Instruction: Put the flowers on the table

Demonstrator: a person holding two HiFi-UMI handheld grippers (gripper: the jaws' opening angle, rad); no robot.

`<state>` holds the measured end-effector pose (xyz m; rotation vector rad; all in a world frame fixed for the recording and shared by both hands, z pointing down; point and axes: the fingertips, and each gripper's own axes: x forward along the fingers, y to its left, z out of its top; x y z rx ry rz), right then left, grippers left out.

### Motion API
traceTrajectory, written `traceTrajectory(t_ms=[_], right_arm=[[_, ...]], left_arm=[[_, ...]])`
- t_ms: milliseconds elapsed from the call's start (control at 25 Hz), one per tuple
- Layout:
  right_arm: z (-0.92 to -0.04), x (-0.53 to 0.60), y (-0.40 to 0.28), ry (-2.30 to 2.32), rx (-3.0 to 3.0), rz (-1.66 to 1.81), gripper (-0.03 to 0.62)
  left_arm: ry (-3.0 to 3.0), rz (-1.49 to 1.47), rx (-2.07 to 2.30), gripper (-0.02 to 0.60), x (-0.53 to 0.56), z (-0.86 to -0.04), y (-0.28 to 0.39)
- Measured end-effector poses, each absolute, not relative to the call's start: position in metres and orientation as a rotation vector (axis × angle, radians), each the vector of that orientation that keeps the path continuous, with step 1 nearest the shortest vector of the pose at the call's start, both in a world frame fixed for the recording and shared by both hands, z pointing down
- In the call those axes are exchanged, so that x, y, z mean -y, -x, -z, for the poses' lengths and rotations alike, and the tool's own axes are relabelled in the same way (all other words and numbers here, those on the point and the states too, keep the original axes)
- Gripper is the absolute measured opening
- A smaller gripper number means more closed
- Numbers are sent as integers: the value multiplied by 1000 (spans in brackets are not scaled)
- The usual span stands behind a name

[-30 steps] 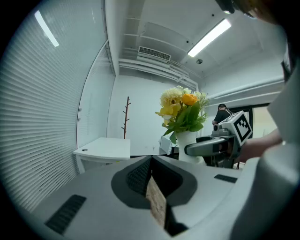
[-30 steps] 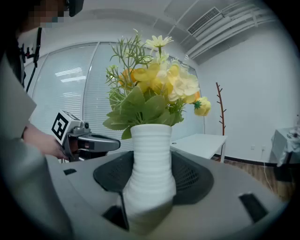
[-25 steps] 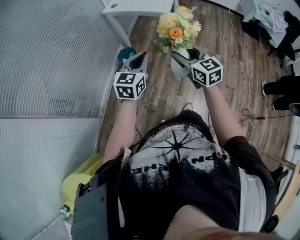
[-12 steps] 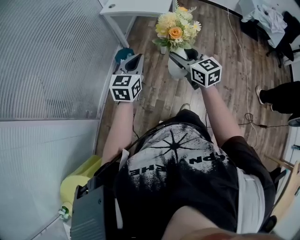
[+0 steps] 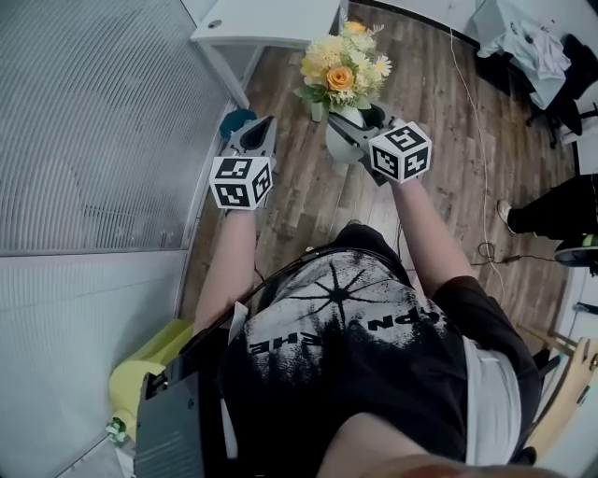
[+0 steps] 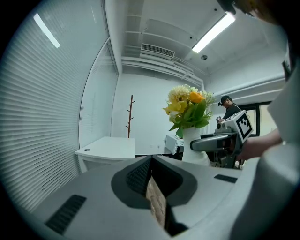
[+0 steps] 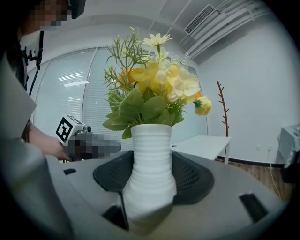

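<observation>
A white ribbed vase [image 7: 151, 173] holds a bunch of yellow and orange flowers [image 7: 150, 89]. My right gripper [image 7: 149, 180] is shut on the vase and carries it upright above the wooden floor. In the head view the flowers [image 5: 340, 67] and vase [image 5: 340, 138] sit just ahead of my right gripper [image 5: 360, 131]. My left gripper [image 5: 252, 138] hangs to the left of the vase, shut with nothing in it; in its own view the left gripper [image 6: 151, 180] shows its jaws closed together. The white table [image 5: 266, 21] stands ahead, at the top of the head view.
A frosted glass wall [image 5: 93, 121] runs along the left. A teal object [image 5: 234, 119] lies on the floor by the table leg. A cable [image 5: 472, 89] trails over the floor on the right, near another person's legs [image 5: 551, 210]. A coat stand [image 6: 130, 115] stands behind the table.
Both grippers and the vase have moved forward, toward the white table, which now shows more fully in the head view. The other person's legs have shifted right and down.
</observation>
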<state>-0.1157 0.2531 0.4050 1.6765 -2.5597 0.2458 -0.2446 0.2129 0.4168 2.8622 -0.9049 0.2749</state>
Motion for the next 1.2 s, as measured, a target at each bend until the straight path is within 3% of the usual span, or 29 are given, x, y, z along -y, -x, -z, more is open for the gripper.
traceTrajectory(t_ms=[600,1200], right_arm=[[-393,-171,-19,-1557,2613,-229,261],[-428,-141,-66,-1621,2583,-300,261]], left_arm=[[-2815,-257,1013,12,-134,-410,112],[-2783,-283,945,12,-100,-446,71]])
